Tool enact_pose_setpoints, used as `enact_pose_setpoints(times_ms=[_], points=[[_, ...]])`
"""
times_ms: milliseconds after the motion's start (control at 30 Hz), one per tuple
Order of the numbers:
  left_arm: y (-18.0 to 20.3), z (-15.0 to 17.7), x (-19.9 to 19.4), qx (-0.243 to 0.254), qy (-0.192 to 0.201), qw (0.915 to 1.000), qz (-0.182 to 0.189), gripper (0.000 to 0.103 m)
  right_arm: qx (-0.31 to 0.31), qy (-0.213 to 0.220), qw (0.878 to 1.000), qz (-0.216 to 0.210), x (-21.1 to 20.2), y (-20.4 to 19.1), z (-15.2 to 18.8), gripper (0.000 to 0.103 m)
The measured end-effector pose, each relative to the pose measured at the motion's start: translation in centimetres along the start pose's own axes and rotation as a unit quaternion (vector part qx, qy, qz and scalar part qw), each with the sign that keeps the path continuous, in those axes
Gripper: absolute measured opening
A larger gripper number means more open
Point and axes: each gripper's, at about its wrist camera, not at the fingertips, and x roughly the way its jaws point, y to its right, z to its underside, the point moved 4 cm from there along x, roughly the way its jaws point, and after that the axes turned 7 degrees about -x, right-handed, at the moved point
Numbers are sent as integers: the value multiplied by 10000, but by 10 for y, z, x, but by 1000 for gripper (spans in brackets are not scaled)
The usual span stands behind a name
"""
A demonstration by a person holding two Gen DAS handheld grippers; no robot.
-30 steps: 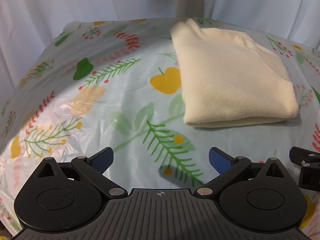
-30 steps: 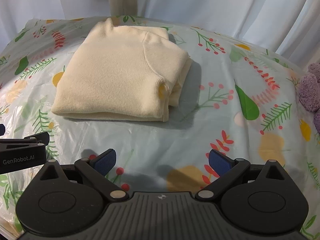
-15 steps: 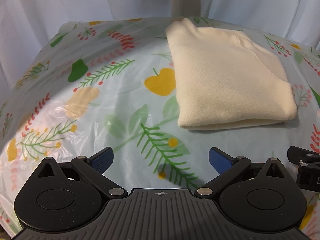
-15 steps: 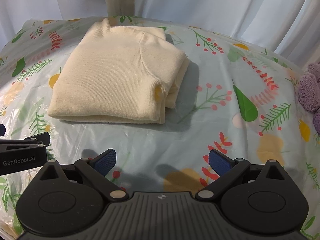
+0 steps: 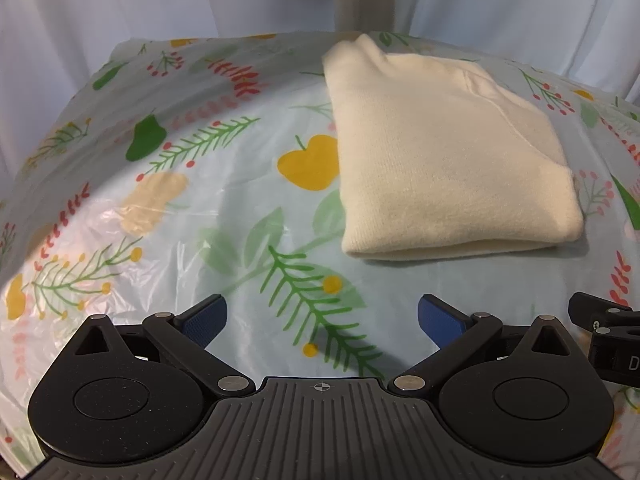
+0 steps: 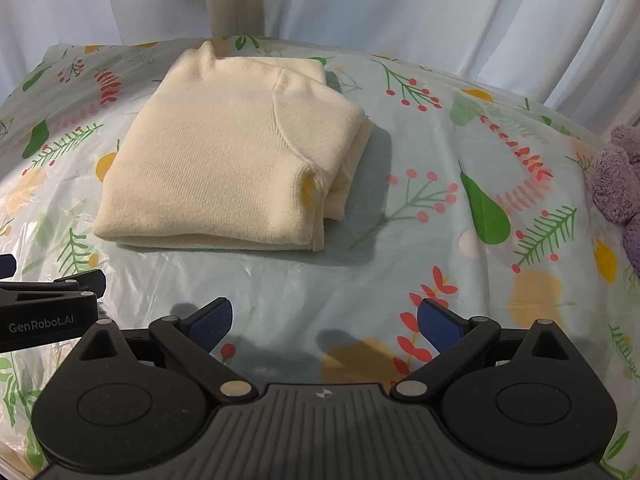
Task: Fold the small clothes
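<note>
White curtains (image 6: 400, 8) behind, leaf-and-fruit print plastic tablecloth (image 5: 224, 200) w/ a folded cream sweater (image 5: 436, 152) on it.

Sweater (image 6: 224, 160) lies flat as a neat rectangle toward the far side of the cloth, fold edge facing the grippers, layered edges on its right. Left gripper (image 5: 322, 318) hovers near the cloth's front edge, jaws spread wide, nothing between the blue pads (image 5: 204, 320); sweater sits ahead & to its right, well apart. Right gripper (image 6: 324, 320) likewise spread wide & empty, sweater ahead & to its left, not touching. Purple plush item (image 6: 618, 176) at far right edge of the cloth.
</note>
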Motion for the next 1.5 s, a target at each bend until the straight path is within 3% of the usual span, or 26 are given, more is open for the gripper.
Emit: enact_pose_setpoints(times_ms=[1500], points=[[9,-2,4,3,-117,9999,6,103,54,131,9999,-17,-8,7,0,99]])
